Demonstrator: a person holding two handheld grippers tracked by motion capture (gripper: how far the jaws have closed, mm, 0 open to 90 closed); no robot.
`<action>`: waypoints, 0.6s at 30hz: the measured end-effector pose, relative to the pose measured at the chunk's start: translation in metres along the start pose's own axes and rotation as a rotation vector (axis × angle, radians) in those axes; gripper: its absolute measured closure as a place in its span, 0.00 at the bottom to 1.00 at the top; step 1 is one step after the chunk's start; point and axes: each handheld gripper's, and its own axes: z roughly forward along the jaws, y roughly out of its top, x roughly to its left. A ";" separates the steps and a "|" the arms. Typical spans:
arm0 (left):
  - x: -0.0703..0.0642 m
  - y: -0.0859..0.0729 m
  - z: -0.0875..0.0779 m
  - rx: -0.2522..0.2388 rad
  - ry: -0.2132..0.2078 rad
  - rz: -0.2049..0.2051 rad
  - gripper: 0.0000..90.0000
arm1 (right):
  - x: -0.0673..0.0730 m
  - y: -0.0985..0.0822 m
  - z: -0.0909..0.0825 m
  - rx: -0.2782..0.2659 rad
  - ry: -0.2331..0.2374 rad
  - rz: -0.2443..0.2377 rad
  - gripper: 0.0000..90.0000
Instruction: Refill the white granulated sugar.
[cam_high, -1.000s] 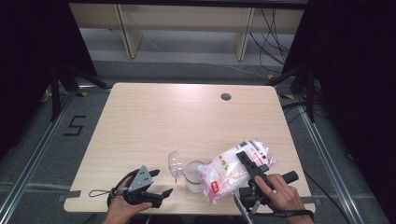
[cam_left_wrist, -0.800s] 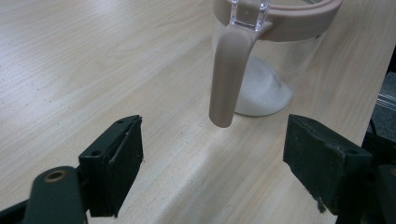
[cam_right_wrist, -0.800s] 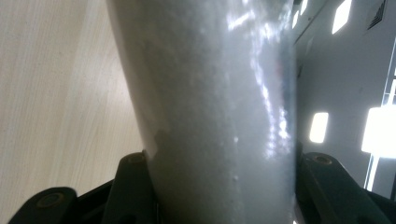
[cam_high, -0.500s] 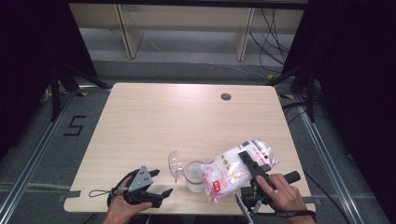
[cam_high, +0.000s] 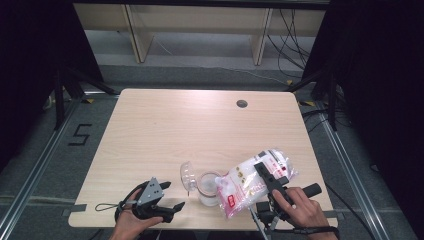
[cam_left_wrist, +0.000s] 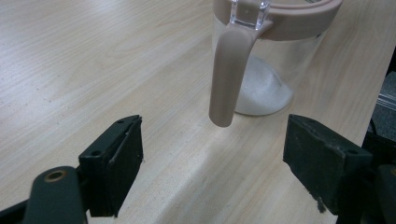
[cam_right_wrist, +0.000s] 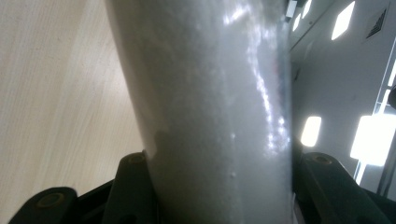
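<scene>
A clear jar with a pinkish rim and a hinged lid tipped open stands near the table's front edge, some white powder in its bottom. Its pinkish clasp hangs down the side. My right gripper is shut on a clear bag of white granules with red print, tilted with its lower end over the jar. The bag is pinched between both jaws. My left gripper rests open on the table left of the jar, nothing between its fingers.
The light wooden table has a round cable hole at the back right. Shelving stands on the floor beyond the table. A floor mark "5" lies to the left.
</scene>
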 end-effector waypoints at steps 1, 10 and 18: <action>0.000 0.000 0.000 -0.001 0.000 0.000 0.22 | -0.001 0.000 0.000 -0.005 -0.002 -0.015 0.63; 0.000 0.000 0.000 -0.003 0.004 -0.001 0.22 | -0.001 -0.001 -0.001 0.002 0.011 0.014 0.63; 0.001 0.001 -0.001 -0.002 0.011 0.027 0.22 | -0.003 -0.001 -0.001 -0.001 0.007 0.002 0.63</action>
